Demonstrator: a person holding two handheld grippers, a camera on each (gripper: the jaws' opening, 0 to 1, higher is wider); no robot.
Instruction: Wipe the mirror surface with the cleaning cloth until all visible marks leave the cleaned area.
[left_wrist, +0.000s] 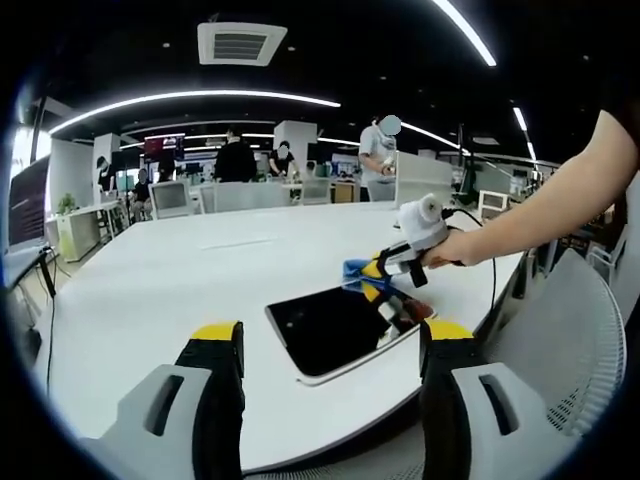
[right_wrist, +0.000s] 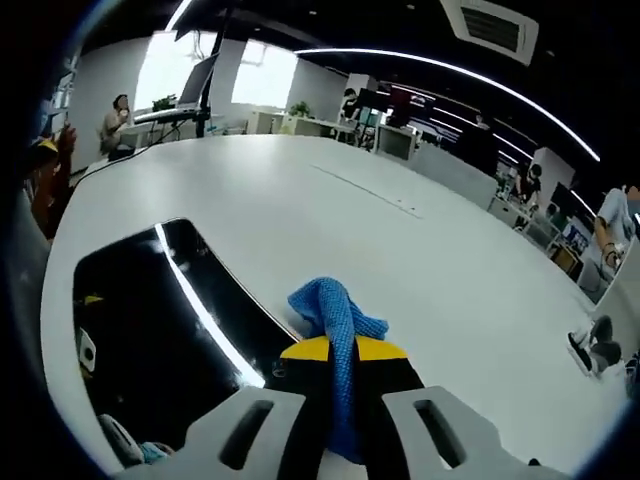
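Observation:
A dark rectangular mirror lies flat on the white table, near its front edge. In the left gripper view my right gripper reaches in from the right, held by a hand, and pinches a blue cloth at the mirror's far right edge. In the right gripper view the blue cloth is clamped between the yellow-tipped jaws of my right gripper, just beside the mirror, which reflects a ceiling light strip. My left gripper hovers open in front of the mirror, nothing between its jaws.
A grey chair stands at the table's right side. Several people and desks with monitors sit beyond the table's far edge. The table surface stretches wide and bare past the mirror.

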